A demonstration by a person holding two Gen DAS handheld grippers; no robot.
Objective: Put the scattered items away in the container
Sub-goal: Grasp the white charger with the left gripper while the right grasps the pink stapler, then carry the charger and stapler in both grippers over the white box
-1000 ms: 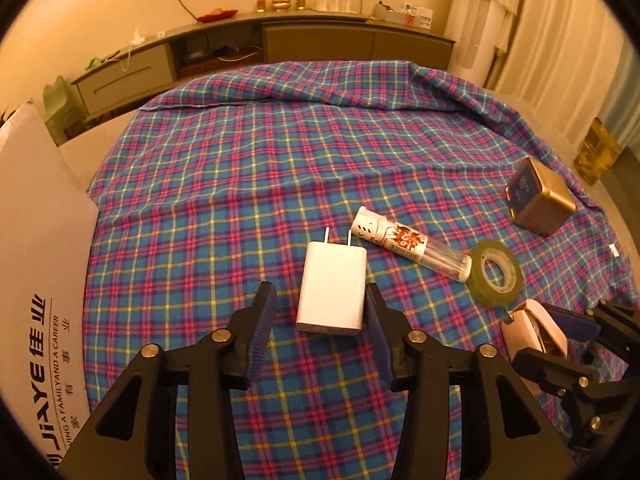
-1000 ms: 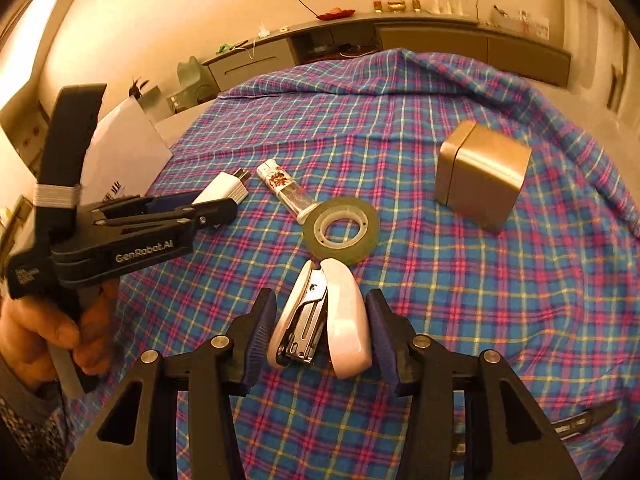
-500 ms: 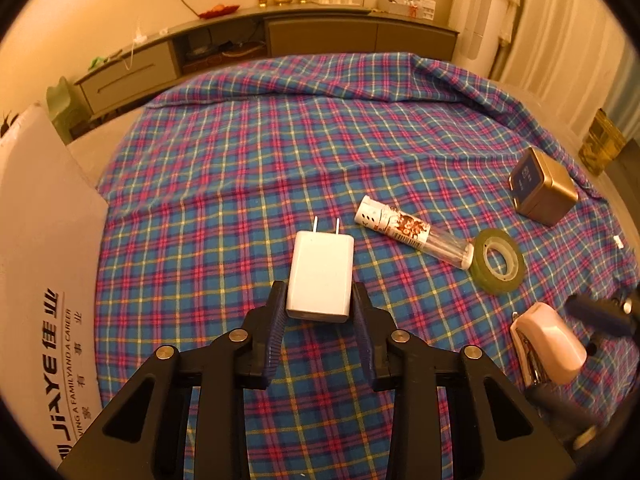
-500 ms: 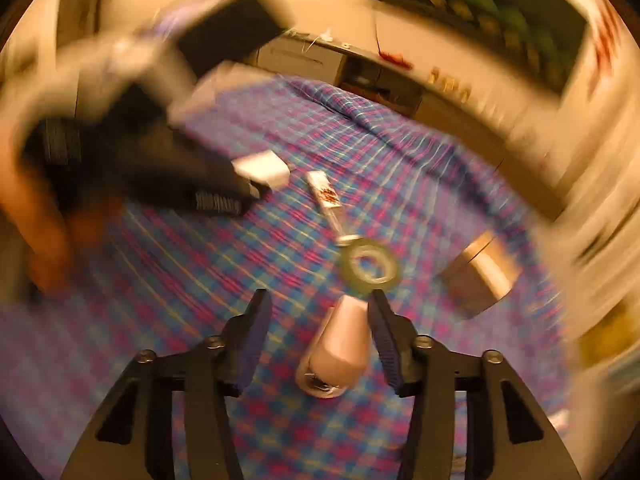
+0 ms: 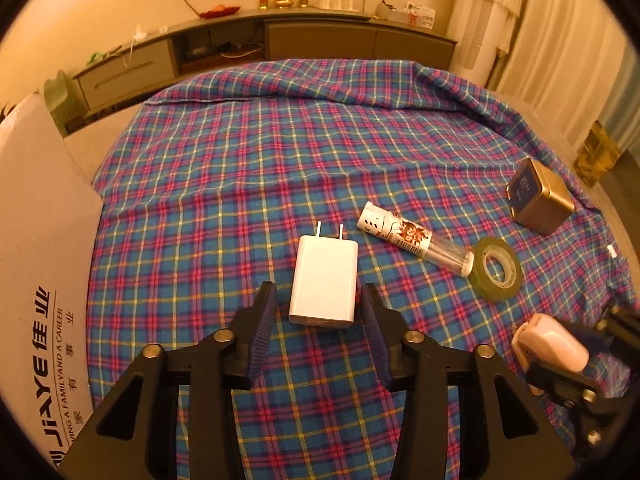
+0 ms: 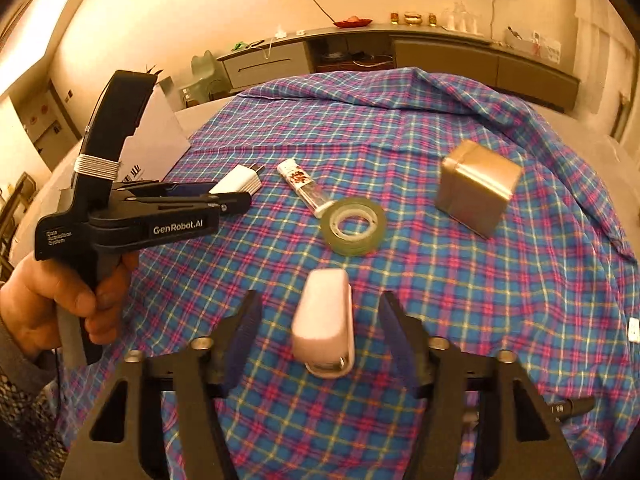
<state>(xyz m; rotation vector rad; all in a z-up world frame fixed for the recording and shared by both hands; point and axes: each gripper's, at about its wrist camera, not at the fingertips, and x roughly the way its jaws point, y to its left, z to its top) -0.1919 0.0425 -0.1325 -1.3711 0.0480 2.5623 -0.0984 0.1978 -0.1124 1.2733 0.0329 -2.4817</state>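
The left gripper point(image 5: 319, 328) is open, its jaws flanking the near end of the white charger point(image 5: 324, 281) with a narrow gap on each side; it grips nothing. The charger lies flat on the plaid cloth point(image 5: 240, 168), prongs pointing away. The right gripper point(image 6: 320, 340) is open wider, jaws well clear of the pink stapler point(image 6: 325, 322) between them; whether the stapler rests on the cloth cannot be told. Beyond the stapler lies the tape roll point(image 6: 353, 225), touching the end of a clear tube point(image 6: 306, 188). The gold tin point(image 6: 478, 186) stands apart to the right, near the folded cloth edge. A white cardboard box point(image 5: 38, 248) borders the cloth on the left. Open cloth extends beyond the charger to the far edge.
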